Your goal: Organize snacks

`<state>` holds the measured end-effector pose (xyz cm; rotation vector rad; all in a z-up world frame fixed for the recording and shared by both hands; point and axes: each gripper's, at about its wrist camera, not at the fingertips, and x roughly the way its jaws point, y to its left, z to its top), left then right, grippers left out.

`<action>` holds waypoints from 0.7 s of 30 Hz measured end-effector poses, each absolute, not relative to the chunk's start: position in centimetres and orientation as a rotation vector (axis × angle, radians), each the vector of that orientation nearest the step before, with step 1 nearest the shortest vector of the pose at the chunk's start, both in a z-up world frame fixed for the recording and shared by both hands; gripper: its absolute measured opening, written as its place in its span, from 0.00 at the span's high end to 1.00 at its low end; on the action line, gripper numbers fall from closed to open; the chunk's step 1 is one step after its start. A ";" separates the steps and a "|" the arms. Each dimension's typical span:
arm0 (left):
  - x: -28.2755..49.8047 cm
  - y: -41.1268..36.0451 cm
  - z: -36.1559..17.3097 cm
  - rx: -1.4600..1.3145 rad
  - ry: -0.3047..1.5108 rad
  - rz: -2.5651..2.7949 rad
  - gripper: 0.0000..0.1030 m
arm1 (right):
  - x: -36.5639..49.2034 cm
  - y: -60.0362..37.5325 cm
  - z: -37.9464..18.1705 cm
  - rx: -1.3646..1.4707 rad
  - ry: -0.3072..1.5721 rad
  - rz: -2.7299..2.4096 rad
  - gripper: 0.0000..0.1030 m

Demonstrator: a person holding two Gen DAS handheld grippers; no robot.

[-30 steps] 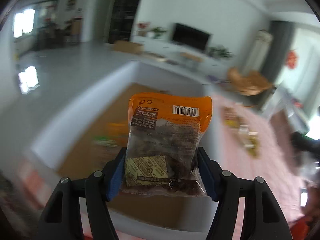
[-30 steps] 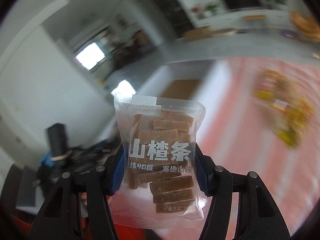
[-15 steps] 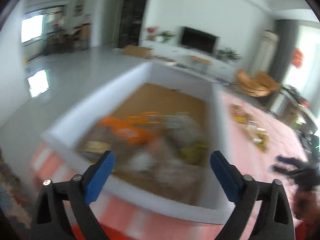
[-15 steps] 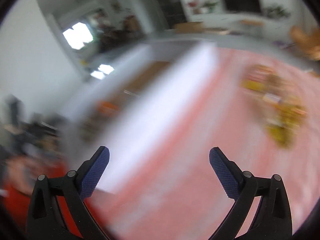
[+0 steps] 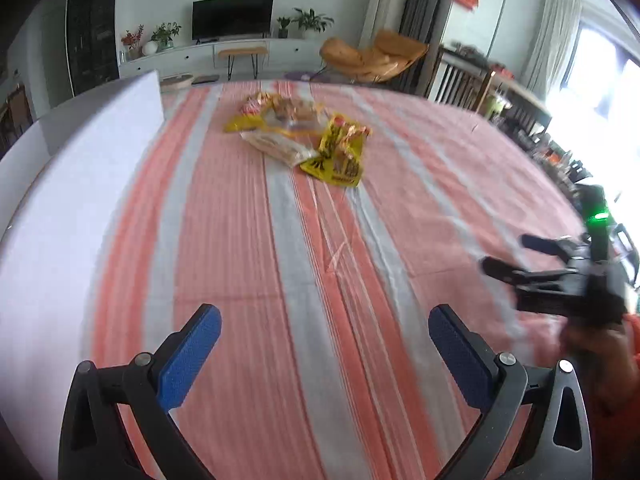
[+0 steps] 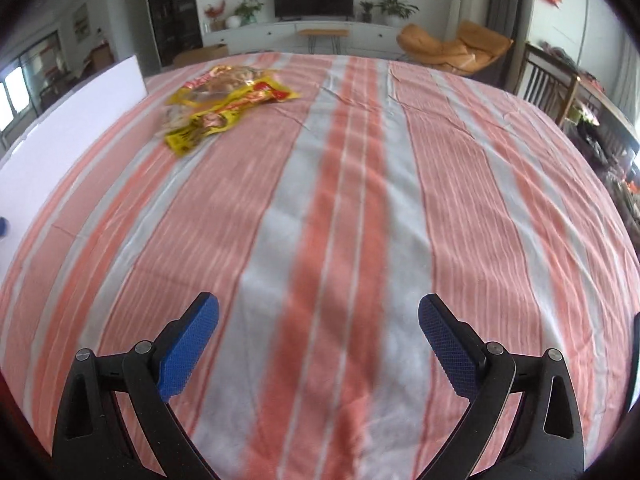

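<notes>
A small pile of snack packets, yellow and clear, lies far ahead on the striped tablecloth; it also shows in the right wrist view at the upper left. A white box stands along the left; only its outer wall shows, its inside is hidden. It also appears in the right wrist view. My left gripper is open and empty above the cloth. My right gripper is open and empty; it also shows in the left wrist view at the right edge.
The table is covered by a pink and grey striped cloth. Beyond the far edge stand an orange lounge chair, a TV cabinet and wooden chairs at the right.
Both grippers held packets over the white box a second ago, then opened and let them go. Both have since swung right and now face the open cloth and the remaining pile.
</notes>
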<state>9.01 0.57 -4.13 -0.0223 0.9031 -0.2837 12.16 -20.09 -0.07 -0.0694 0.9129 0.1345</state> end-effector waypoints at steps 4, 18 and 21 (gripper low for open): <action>12.2 1.0 -6.3 -0.045 0.930 -0.226 0.01 | 12.7 -20.2 -1.0 -0.063 0.948 0.125 0.01; 14.4 1.1 -8.8 0.042 0.948 -0.111 0.00 | 14.7 -19.9 -2.0 -0.068 0.956 0.108 0.00; 14.5 1.2 -8.8 0.042 0.948 -0.111 0.00 | 14.7 -19.9 -2.0 -0.068 0.956 0.110 0.00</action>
